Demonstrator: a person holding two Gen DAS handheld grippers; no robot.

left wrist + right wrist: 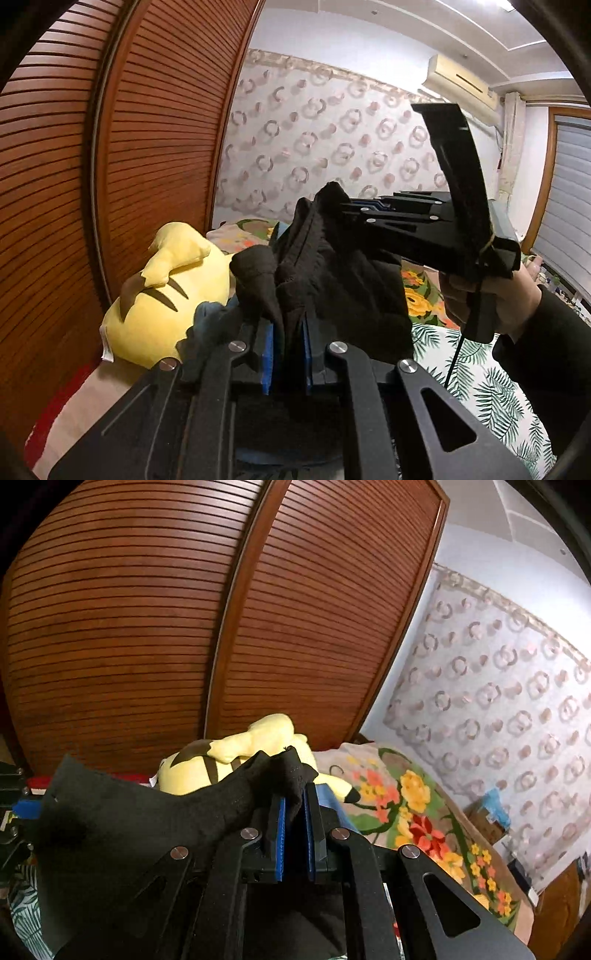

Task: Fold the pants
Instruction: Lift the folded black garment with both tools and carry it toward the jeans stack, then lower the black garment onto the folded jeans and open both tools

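The black pants [325,273] hang bunched in the air between my two grippers. My left gripper [288,332] is shut on a thick fold of them, with blue pads on both sides. My right gripper [332,210] comes in from the right in the left wrist view, held by a hand [491,295], and is shut on the upper edge of the pants. In the right wrist view the right gripper [295,805] pinches a corner of the pants [147,823], which drape down to the left. The lower part of the pants is hidden.
A yellow plush toy [162,306] lies on the bed by the brown louvred wardrobe doors [110,147]. A floral blanket [417,812] and a leaf-print sheet [480,387] cover the bed. The patterned wall [332,140] is behind.
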